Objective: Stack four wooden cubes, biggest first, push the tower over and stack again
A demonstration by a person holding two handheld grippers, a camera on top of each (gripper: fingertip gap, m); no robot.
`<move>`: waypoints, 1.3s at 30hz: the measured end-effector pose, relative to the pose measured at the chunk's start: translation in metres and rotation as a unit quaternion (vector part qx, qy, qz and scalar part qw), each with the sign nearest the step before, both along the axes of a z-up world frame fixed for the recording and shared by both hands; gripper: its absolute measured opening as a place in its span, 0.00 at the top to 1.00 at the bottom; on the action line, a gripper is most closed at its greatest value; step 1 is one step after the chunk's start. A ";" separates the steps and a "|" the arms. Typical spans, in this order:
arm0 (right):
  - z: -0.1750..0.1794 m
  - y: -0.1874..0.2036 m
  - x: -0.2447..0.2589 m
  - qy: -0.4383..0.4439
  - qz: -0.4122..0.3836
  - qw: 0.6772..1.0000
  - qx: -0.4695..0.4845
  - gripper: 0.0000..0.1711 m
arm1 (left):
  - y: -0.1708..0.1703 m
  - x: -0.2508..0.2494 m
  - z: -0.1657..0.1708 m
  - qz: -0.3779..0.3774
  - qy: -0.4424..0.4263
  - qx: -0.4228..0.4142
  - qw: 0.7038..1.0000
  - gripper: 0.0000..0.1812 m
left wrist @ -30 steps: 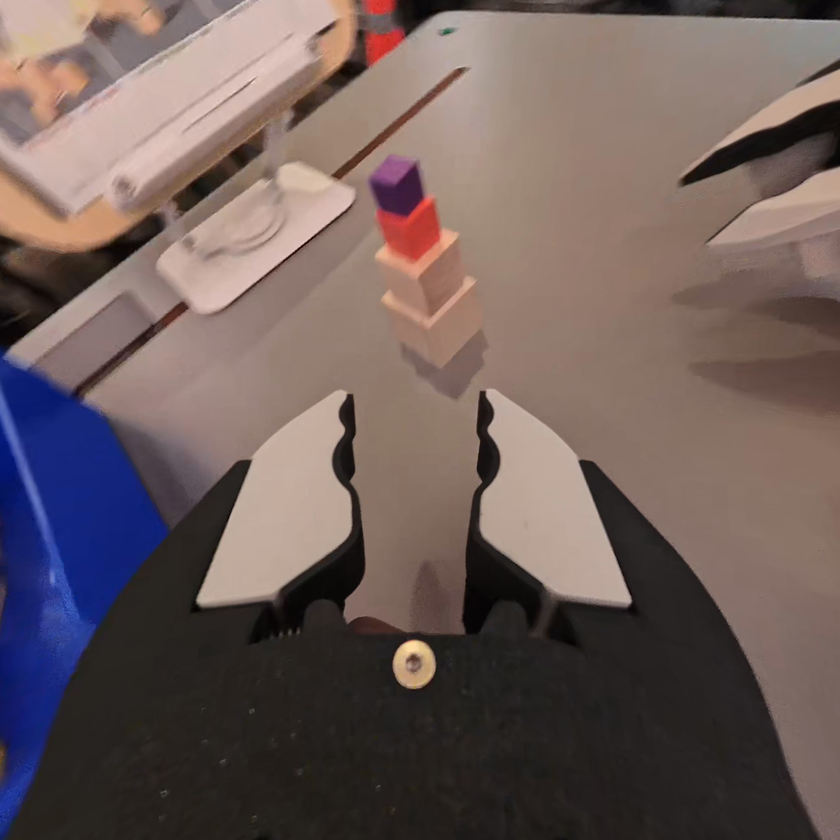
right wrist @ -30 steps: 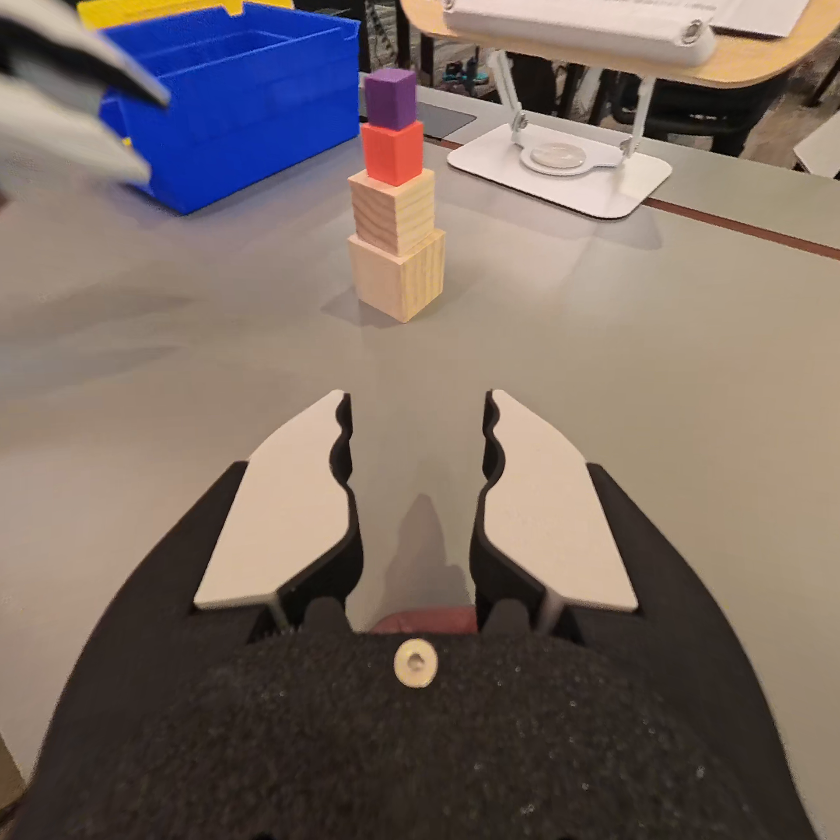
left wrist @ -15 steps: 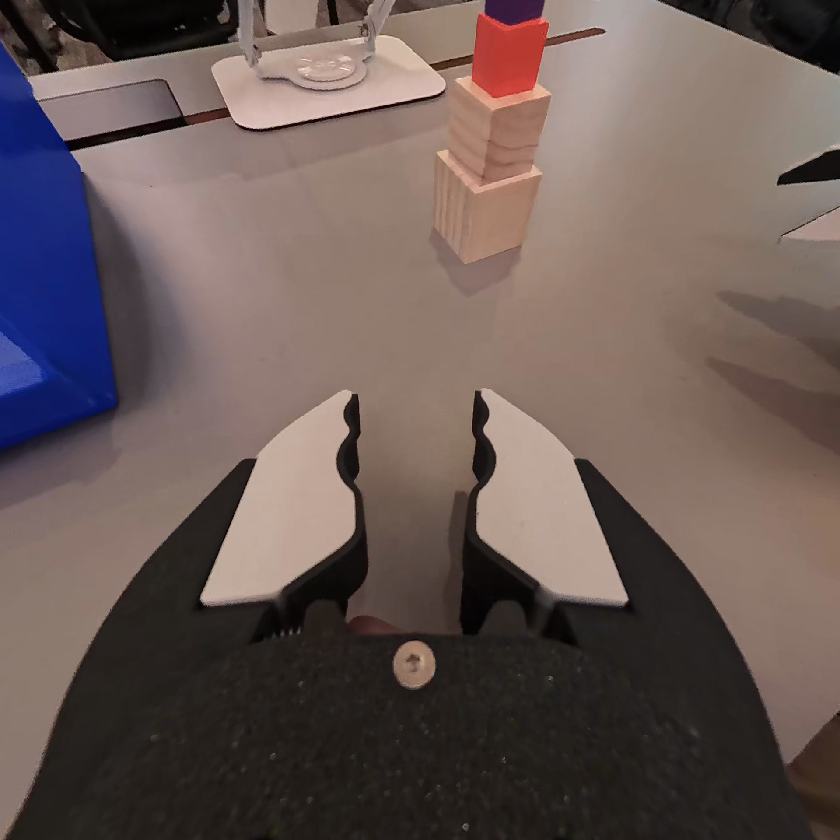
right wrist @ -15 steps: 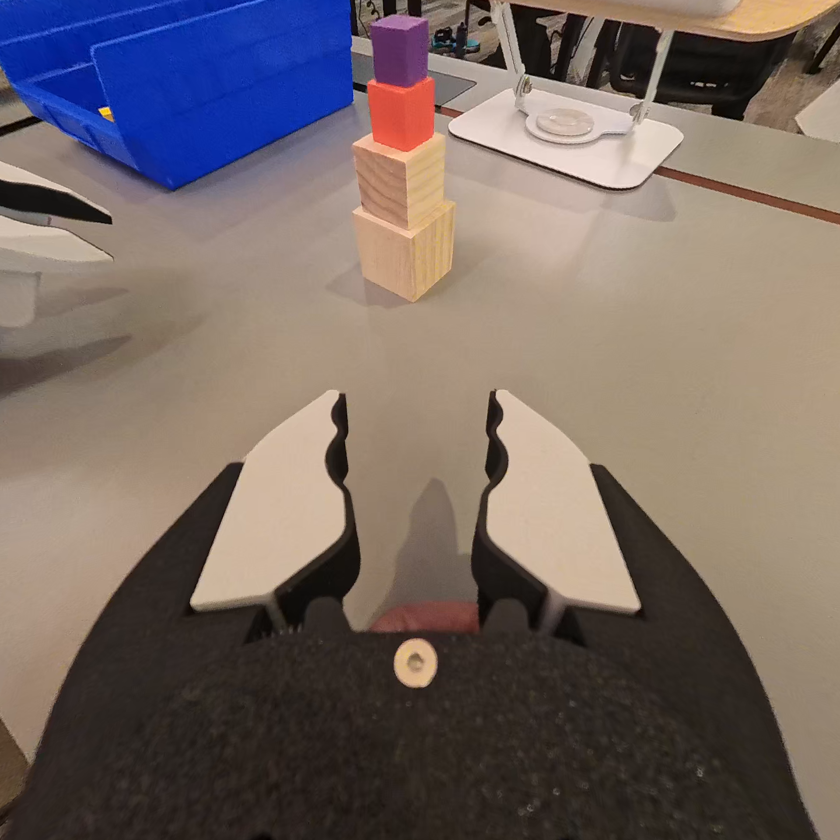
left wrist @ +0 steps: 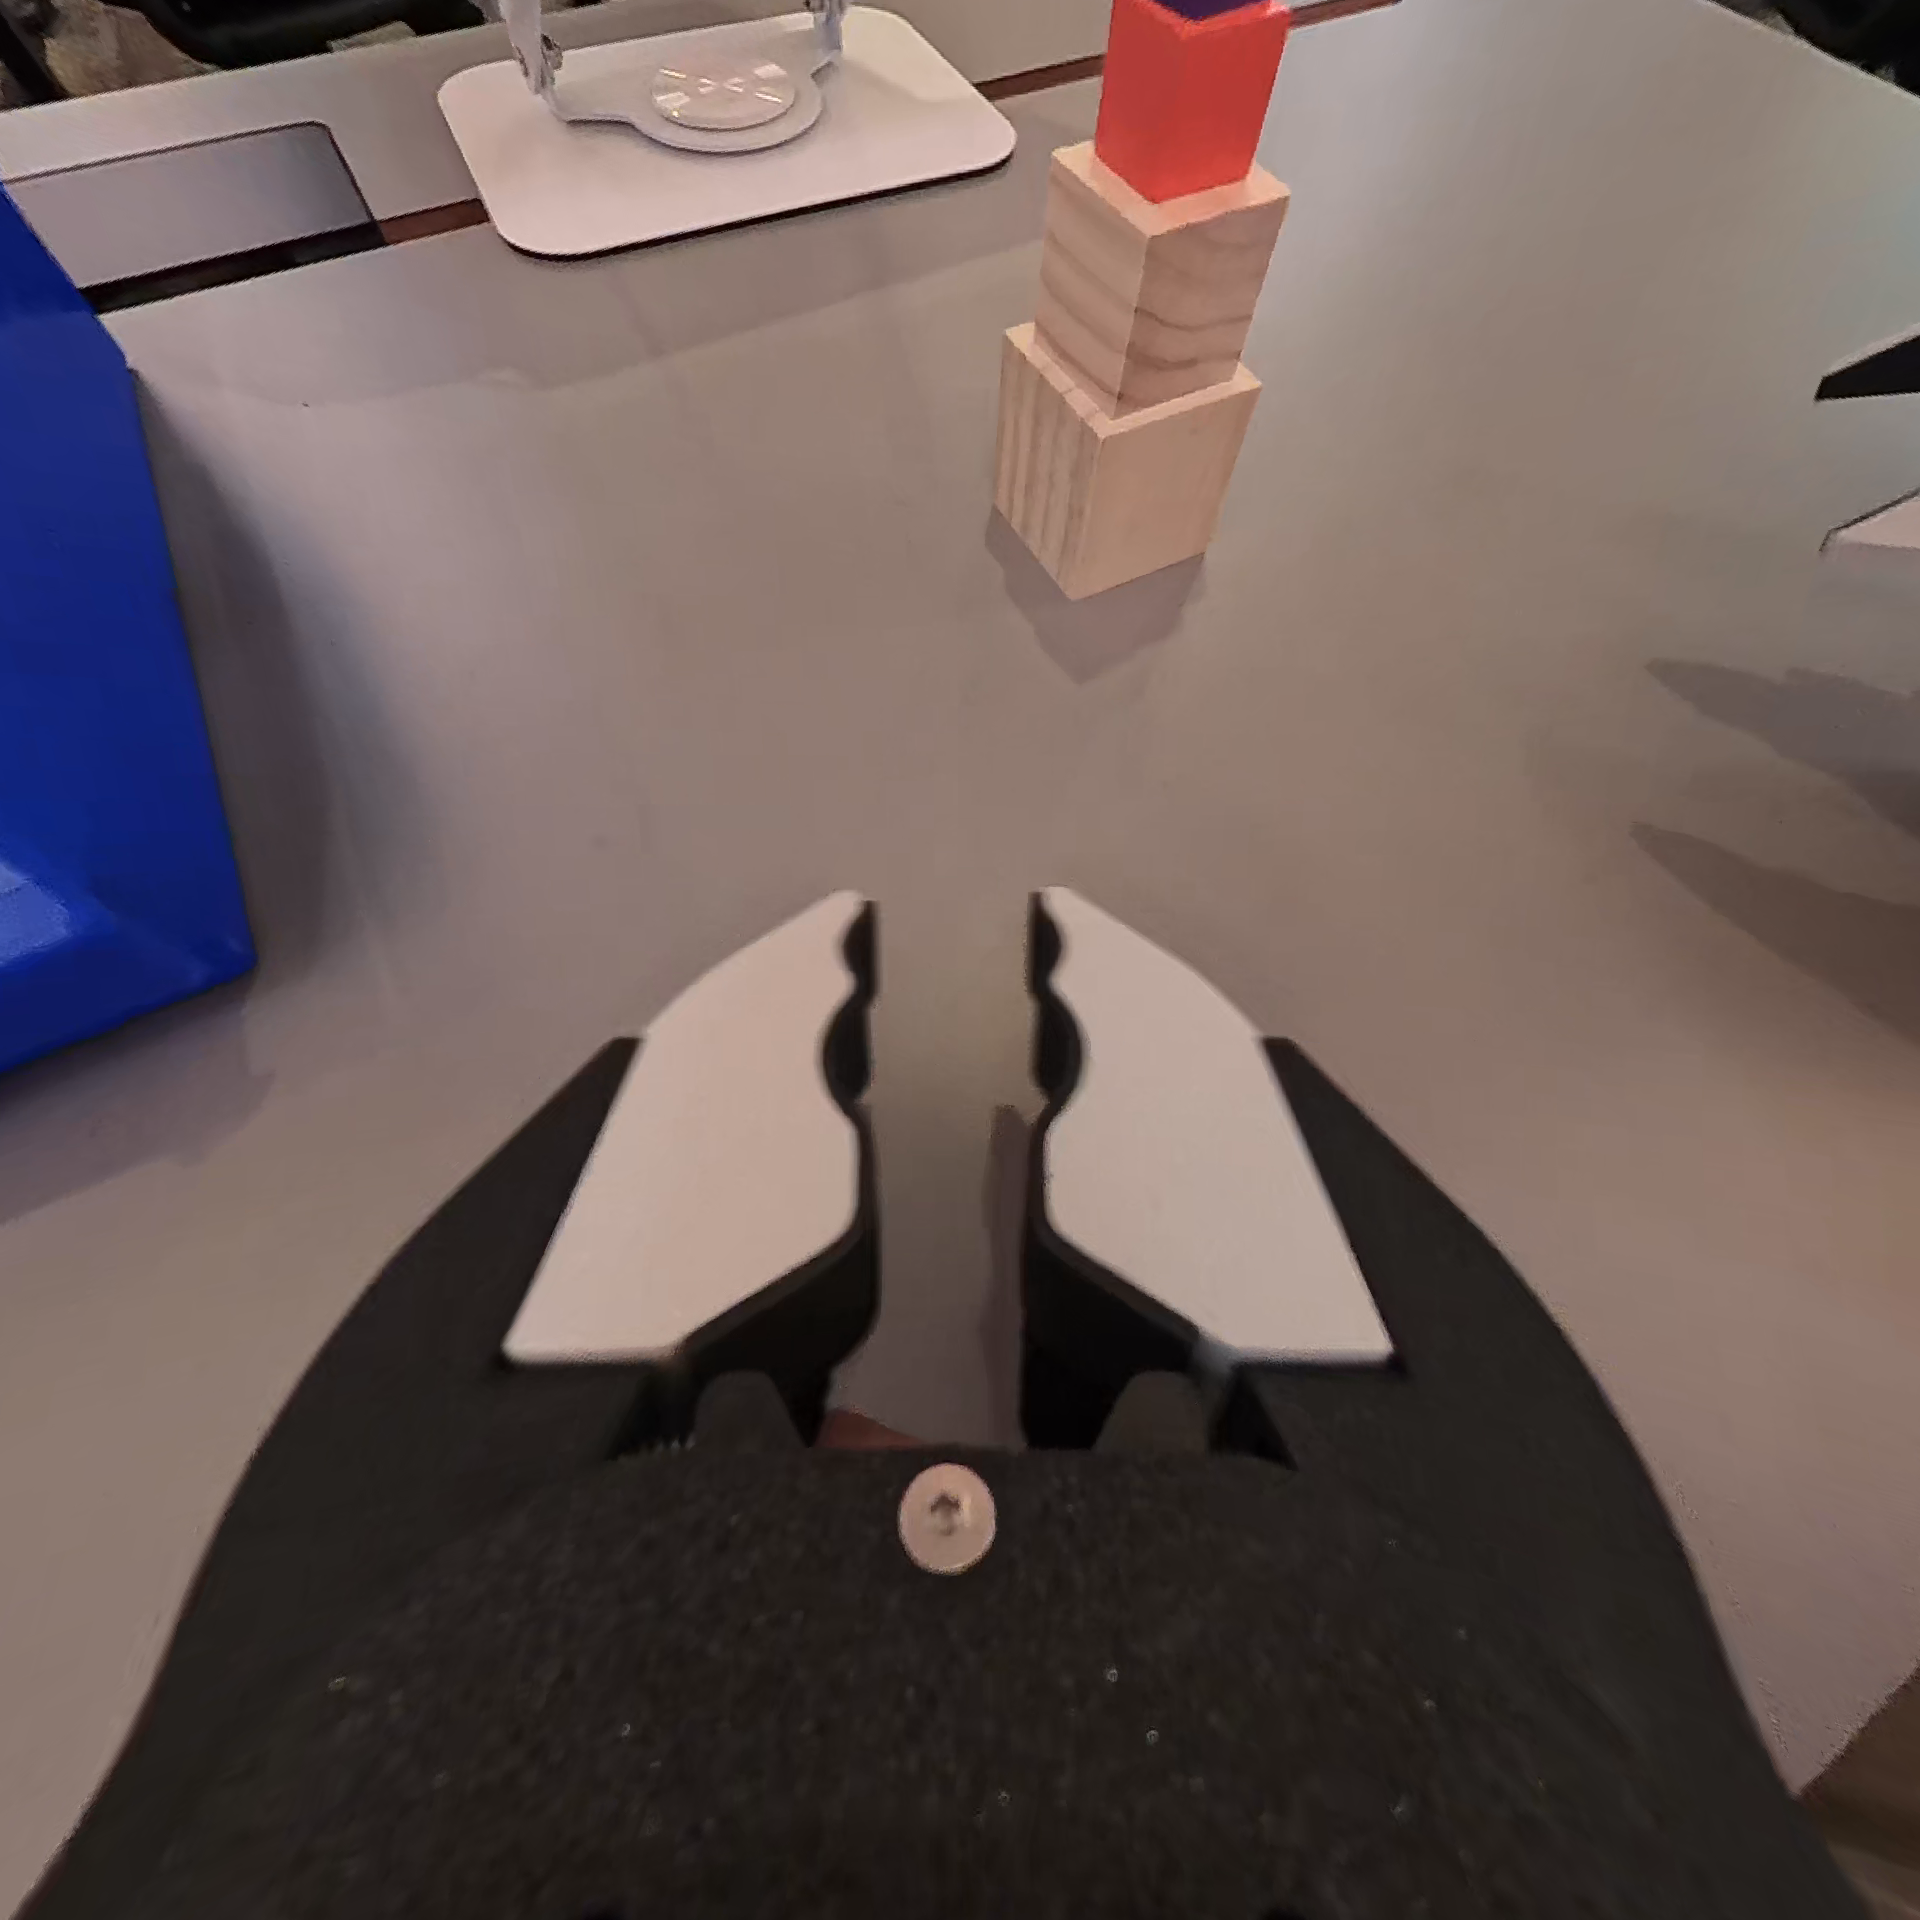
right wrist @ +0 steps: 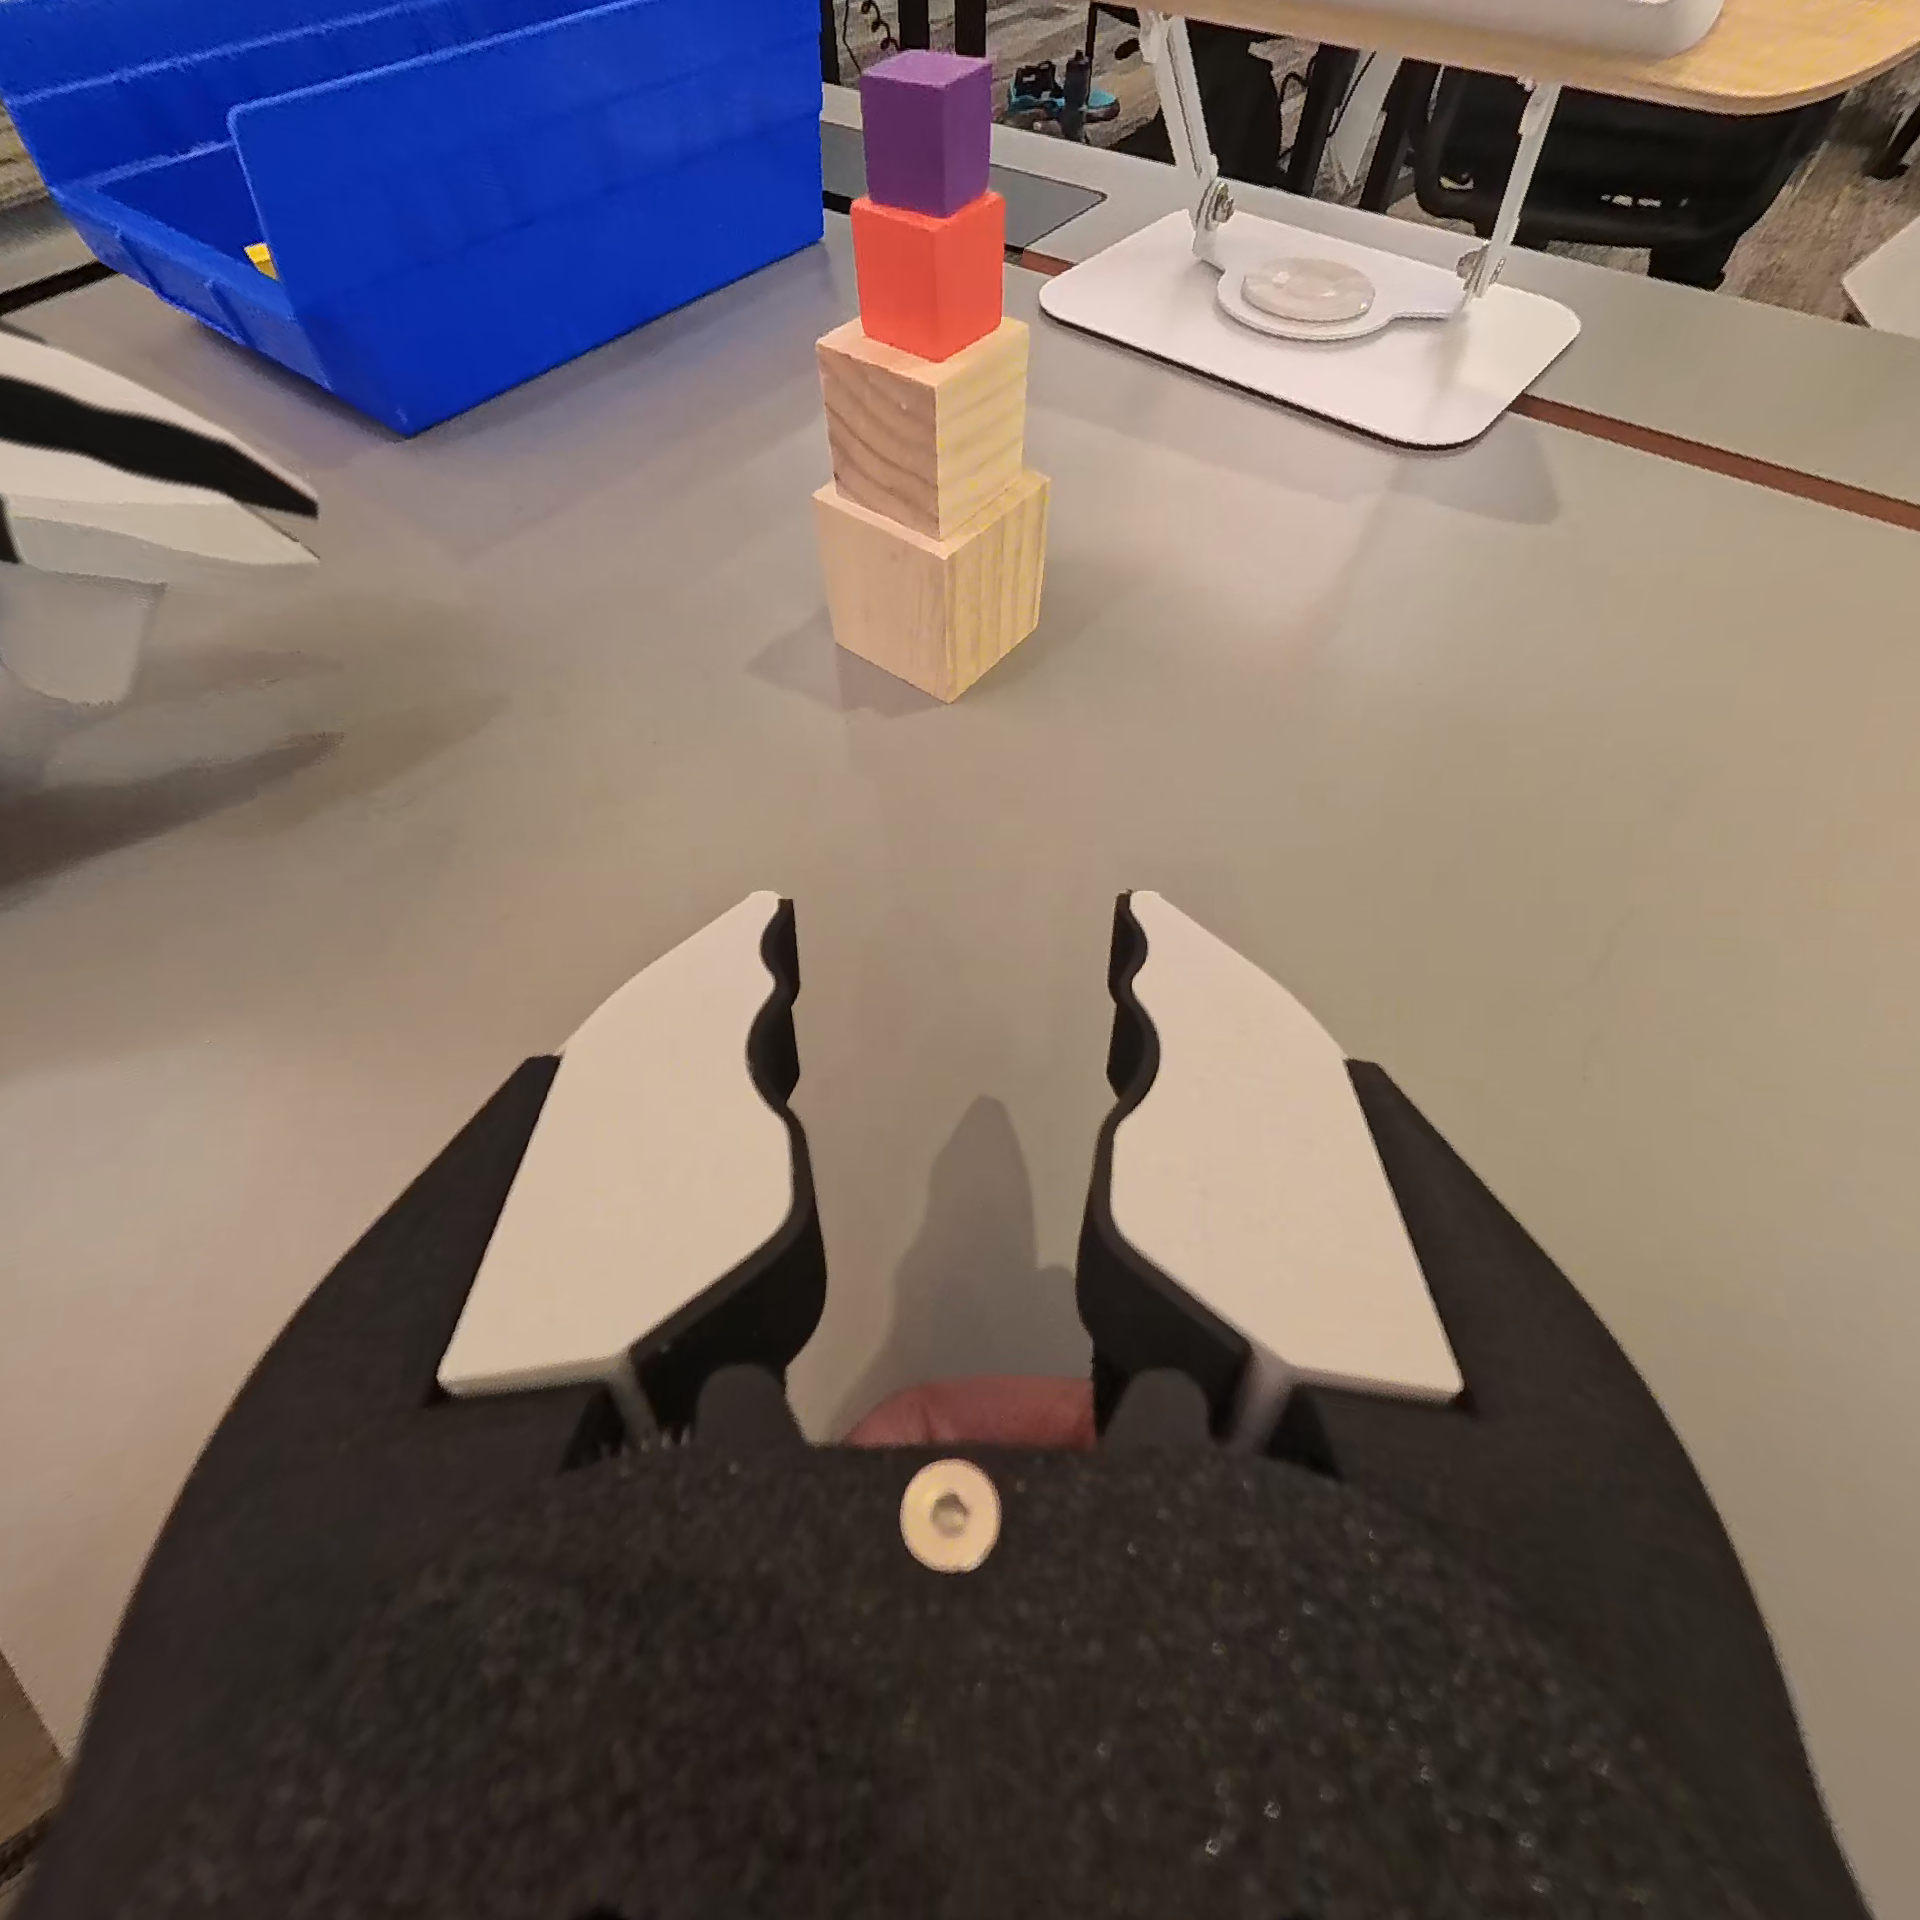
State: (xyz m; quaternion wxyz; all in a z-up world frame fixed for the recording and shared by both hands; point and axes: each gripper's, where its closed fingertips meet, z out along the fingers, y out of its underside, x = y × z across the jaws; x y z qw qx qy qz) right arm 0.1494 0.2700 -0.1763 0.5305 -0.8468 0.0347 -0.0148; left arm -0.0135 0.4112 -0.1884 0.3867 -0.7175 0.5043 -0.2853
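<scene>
Tower of four cubes stands upright on the grey table (right wrist: pixel 1455 831), each cube centred roughly on the one below. Bottom to top: large pale wooden cube (right wrist: pixel 935 592), smaller wooden cube (right wrist: pixel 920 431), red cube (right wrist: pixel 928 272), purple cube (right wrist: pixel 925 130).

Right wrist view: whole tower visible, far of centre. Right gripper (right wrist: pixel 954 909) is low over the table, well apart from the tower, jaws wide with nothing between them. Left gripper (right wrist: pixel 135 488) enters at the left edge, blurred, near the tower but not touching it.

Left wrist view: tower sits far right; top is cropped, so only a sliver of the purple cube (left wrist: pixel 1210 8) shows above the red cube (left wrist: pixel 1184 99). Large cube (left wrist: pixel 1117 468) and smaller cube (left wrist: pixel 1153 286) fully seen. Left gripper (left wrist: pixel 951 904) has a narrow gap between its fingers, empty. Only the finger points of the right gripper (left wrist: pixel 1886 457) show at the right edge.

Blue bin (right wrist: pixel 499 197): far left of the tower. Right wrist view shows its inner partitions and a small yellow piece (right wrist: pixel 262 258) inside; rest of the contents hidden. Left wrist view shows only its outer wall (left wrist: pixel 94 665).

White stand base (right wrist: pixel 1320 332): far right of the tower in the right wrist view, far left of it in the left.
</scene>
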 end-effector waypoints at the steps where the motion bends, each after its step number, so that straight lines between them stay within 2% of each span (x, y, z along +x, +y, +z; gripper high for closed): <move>1: 0.000 0.000 0.000 0.000 0.001 1.000 0.000 0.66 | -0.002 0.002 -0.001 -0.011 0.008 0.000 1.000 0.97; 2: 0.000 0.000 0.000 0.001 0.002 1.000 0.000 0.66 | 0.001 0.004 0.000 -0.013 0.017 0.002 1.000 1.00; 5: 0.000 0.002 -0.003 0.001 0.008 1.000 -0.001 0.67 | 0.015 0.016 0.007 -0.016 0.050 0.006 0.999 1.00; 8: 0.003 0.005 -0.006 0.000 0.015 1.000 0.001 0.67 | 0.033 0.034 0.001 -0.049 0.132 -0.009 0.990 1.00; 12: 0.005 0.007 -0.011 0.000 0.023 1.000 0.005 0.67 | 0.049 0.067 -0.015 -0.103 0.193 -0.078 0.973 1.00; 15: 0.006 0.006 -0.013 -0.002 0.026 1.000 0.005 0.67 | 0.062 0.083 -0.025 -0.138 0.242 -0.043 0.960 1.00; 21: 0.005 -0.002 -0.008 -0.001 0.023 1.000 0.002 0.67 | 0.066 0.109 -0.028 -0.185 0.263 -0.063 0.945 1.00; 28: 0.005 -0.010 -0.001 0.002 0.012 1.000 0.005 0.67 | 0.045 0.143 -0.028 -0.222 0.256 -0.090 0.936 1.00; 37: 0.002 -0.022 0.010 0.010 -0.003 1.000 0.005 0.68 | -0.005 0.201 -0.012 -0.281 0.249 -0.063 0.925 1.00; 39: 0.002 -0.025 0.015 0.018 -0.008 1.000 0.008 0.68 | -0.025 0.215 -0.003 -0.302 0.233 -0.083 0.921 1.00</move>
